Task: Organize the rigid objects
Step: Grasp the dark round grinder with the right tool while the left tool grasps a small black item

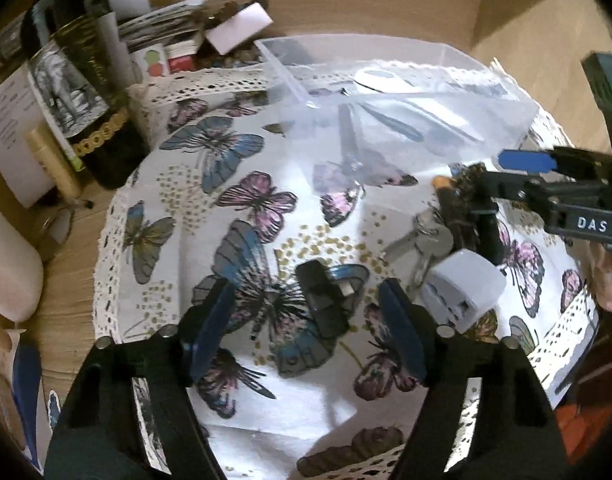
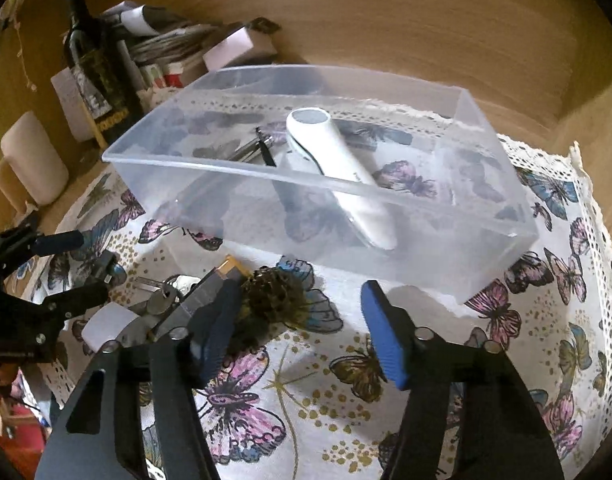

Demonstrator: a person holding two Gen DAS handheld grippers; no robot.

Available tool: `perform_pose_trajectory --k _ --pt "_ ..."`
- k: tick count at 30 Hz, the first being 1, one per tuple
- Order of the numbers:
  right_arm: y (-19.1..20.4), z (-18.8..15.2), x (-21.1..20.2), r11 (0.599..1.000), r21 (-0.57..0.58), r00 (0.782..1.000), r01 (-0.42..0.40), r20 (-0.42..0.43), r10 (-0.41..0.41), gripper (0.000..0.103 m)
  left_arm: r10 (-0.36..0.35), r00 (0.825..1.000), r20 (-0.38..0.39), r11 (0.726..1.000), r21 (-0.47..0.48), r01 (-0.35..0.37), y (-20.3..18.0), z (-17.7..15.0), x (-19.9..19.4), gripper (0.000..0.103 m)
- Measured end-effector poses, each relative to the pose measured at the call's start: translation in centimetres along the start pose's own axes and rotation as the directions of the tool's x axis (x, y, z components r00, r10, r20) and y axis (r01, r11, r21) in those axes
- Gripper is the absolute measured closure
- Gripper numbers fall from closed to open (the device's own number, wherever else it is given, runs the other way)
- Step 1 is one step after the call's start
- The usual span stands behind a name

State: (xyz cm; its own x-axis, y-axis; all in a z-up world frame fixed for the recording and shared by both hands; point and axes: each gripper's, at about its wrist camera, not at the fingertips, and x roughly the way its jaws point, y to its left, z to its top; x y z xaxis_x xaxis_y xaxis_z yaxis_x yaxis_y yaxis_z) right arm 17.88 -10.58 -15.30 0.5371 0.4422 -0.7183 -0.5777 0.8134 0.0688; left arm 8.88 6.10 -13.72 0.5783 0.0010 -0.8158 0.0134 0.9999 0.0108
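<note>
A clear plastic box [image 2: 486, 240] stands on the butterfly cloth [image 2: 306, 400] and holds a white handheld device [image 2: 338, 172] and a pen [image 2: 250, 148]. In front of it lie a pine cone [image 2: 274, 300], keys [image 2: 162, 296], a grey tool [image 2: 202, 292], a white adapter [image 1: 466, 284] and a small black stick [image 1: 322, 300]. My left gripper [image 1: 306, 332] is open, its jaws either side of the black stick. My right gripper [image 2: 302, 328] is open and empty, its left finger beside the pine cone. The box also shows in the left wrist view [image 1: 386, 92].
A dark wine bottle [image 1: 82, 92], papers and small boxes [image 1: 178, 32] crowd the back left. A white mug [image 2: 34, 164] stands at the left. A wooden wall [image 2: 386, 20] rises behind the box. The cloth's lace edge [image 2: 594, 208] runs near the right wall.
</note>
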Motion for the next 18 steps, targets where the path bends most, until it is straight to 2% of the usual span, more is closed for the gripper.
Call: perform_pose_trajectory --k 5,8,11,13,15,18 --pt "0.5 0.1 0.9 1.000 -0.028 1.000 -0.005 -0.022 0.005 0.061 -0.011 1.000 -0.014 1.000 0.010 0.011 -0.2 0.0 0.4 0.035" --pt "0.4 0.3 1.4 1.000 -0.006 0.999 -0.014 -0.038 0.014 0.067 -0.026 1.000 -0.015 1.000 0.002 0.026 -0.1 0.0 0.6 0.037" --pt "0.2 0.2 1.5 0.999 0.010 0.999 -0.032 -0.041 0.032 0.075 -0.020 1.000 -0.003 1.000 0.002 0.020 -0.1 -0.1 0.5 0.048" --pt "0.4 0.2 1.3 1.000 0.005 0.999 -0.027 -0.033 0.027 0.076 -0.018 1.000 0.004 1.000 -0.004 0.018 0.1 0.0 0.6 0.060" --pt "0.6 0.1 1.1 1.000 -0.004 0.999 -0.022 -0.027 0.022 0.076 -0.017 1.000 0.010 1.000 -0.008 0.017 0.2 0.1 0.6 0.068" --pt "0.8 0.0 0.7 1.000 -0.017 1.000 -0.016 -0.011 0.016 0.076 -0.021 1.000 0.017 1.000 -0.008 0.021 0.3 0.1 0.6 0.070"
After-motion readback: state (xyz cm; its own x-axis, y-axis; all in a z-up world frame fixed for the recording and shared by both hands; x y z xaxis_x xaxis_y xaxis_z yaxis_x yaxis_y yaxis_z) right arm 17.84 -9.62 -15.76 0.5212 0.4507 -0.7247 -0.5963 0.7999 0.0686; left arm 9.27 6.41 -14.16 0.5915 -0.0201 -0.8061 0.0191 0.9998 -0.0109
